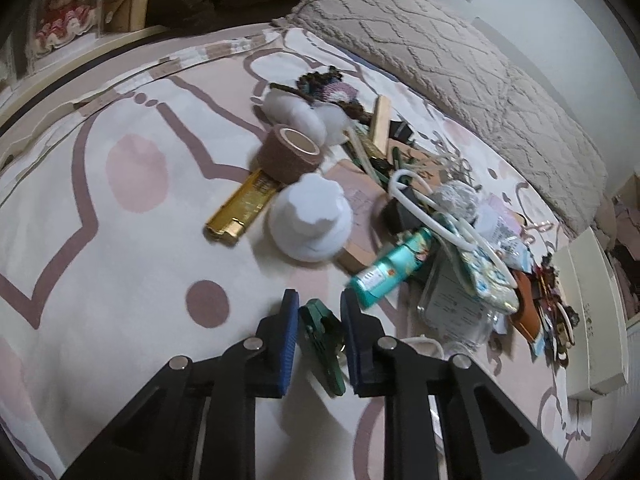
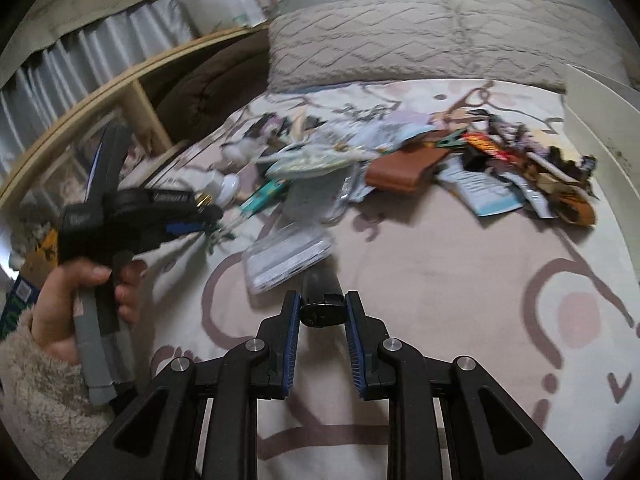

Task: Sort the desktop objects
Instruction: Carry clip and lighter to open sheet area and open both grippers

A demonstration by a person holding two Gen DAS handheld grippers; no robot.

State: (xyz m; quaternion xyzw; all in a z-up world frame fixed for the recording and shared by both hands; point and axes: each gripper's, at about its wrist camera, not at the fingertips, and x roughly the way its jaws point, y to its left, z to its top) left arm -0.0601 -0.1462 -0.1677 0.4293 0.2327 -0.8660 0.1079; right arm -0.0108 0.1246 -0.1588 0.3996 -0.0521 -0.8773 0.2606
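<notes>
Each scene is viewed from a wrist fisheye, angled down along the fingers, close above the bedspread (image 1: 120,240). The clutter (image 1: 460,240) lies ahead-right of the left gripper (image 1: 320,312) and ahead of the right gripper (image 2: 322,312). Clutter, pillow (image 2: 400,40) and teal tube (image 1: 392,268) are shared.

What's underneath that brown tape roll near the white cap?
The tape roll lies on one end of a gold bar, whose other end sticks out toward the camera. Behind the roll sit white fluffy pieces. How far the bar reaches under it is hidden.
</notes>
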